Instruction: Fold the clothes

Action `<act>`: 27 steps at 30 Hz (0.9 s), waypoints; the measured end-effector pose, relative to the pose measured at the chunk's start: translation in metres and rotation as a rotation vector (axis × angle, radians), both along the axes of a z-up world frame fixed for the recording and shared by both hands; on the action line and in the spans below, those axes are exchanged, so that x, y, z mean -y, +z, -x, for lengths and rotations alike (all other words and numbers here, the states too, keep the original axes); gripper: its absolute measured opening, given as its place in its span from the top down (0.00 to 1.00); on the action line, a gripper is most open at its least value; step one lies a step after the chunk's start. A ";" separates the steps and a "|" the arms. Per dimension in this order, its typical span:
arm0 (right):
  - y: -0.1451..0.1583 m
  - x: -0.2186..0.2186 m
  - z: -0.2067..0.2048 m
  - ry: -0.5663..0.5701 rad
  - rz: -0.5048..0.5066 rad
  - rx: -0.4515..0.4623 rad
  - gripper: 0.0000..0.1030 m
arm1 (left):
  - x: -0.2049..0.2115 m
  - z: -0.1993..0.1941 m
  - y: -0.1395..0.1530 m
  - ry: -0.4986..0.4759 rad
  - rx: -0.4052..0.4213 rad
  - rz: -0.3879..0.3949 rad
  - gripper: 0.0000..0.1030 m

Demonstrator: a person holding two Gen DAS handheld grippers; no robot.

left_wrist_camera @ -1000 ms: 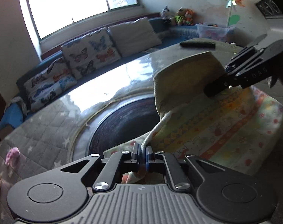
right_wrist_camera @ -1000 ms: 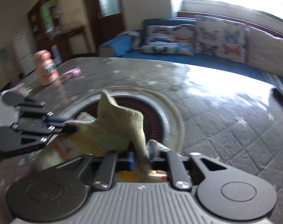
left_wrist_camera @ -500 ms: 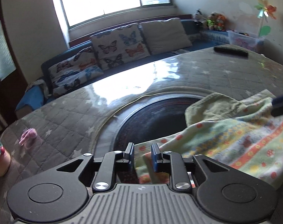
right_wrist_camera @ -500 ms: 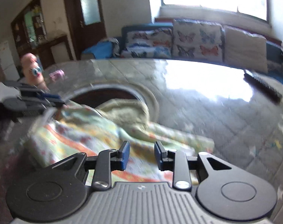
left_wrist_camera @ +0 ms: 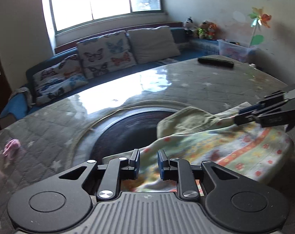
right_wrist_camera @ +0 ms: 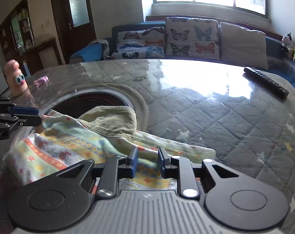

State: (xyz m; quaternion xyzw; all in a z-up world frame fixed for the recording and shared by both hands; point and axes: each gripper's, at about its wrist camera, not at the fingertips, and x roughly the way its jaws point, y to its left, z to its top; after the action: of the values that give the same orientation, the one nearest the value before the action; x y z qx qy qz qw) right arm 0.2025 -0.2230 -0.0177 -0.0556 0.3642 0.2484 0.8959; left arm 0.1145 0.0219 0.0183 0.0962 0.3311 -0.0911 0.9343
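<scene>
- Left wrist view: the left gripper (left_wrist_camera: 148,162) has its fingers parted and empty, just above the pastel patterned cotton garment with an olive ribbed hem (left_wrist_camera: 215,148).
- It lies folded over on the grey quilted tabletop (left_wrist_camera: 215,89), partly across the dark round inset (left_wrist_camera: 128,128).
- The right gripper (right_wrist_camera: 147,160) is likewise spread and holds nothing.
- One fold looks done; further folds and smoothing likely remain.

Garment (right_wrist_camera: 73,146), remote (right_wrist_camera: 266,81) on table (right_wrist_camera: 235,120)
</scene>
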 end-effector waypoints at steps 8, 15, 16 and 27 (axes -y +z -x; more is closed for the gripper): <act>0.010 -0.005 0.001 -0.007 -0.008 0.019 0.79 | 0.011 -0.027 -0.026 0.004 -0.079 -0.012 0.78; 0.017 -0.029 0.047 0.142 -0.005 0.049 0.61 | 0.011 0.002 -0.019 -0.012 -0.039 -0.006 0.57; 0.016 -0.034 0.053 0.159 -0.001 0.056 0.59 | 0.012 0.008 -0.017 -0.019 -0.029 -0.008 0.52; -0.001 -0.053 0.111 0.239 0.075 0.180 0.49 | 0.003 0.065 -0.029 0.060 0.019 -0.017 0.44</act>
State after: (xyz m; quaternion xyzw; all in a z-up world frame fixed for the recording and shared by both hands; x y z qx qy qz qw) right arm 0.0913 -0.1699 -0.0189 -0.1539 0.2824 0.3335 0.8862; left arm 0.0491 0.0186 -0.0111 0.0952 0.3255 -0.0591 0.9389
